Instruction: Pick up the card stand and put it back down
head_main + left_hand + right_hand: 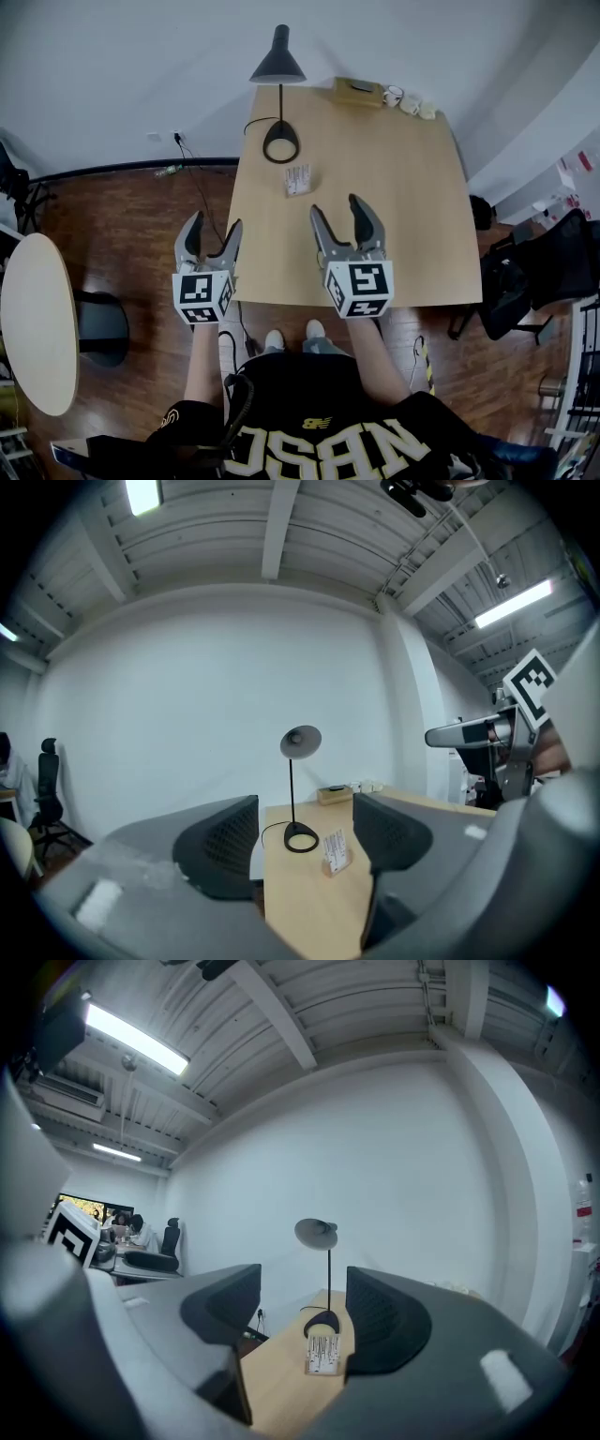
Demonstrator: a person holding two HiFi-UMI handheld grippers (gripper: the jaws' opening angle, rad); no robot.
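Note:
The card stand, a small wooden base with a white card upright in it, rests on the light wooden table just in front of the lamp's base. My right gripper hovers over the table a little short of the stand, jaws open and empty. The left gripper hangs by the table's left edge, also open with nothing in it. Through the left gripper view the stand appears ahead between the jaws. In the right gripper view the stand lies far beyond the open jaws.
A black desk lamp stands at the table's far left, its cord running off the edge. A wooden box and small white items sit along the far edge. A round table is at left, a black chair at right.

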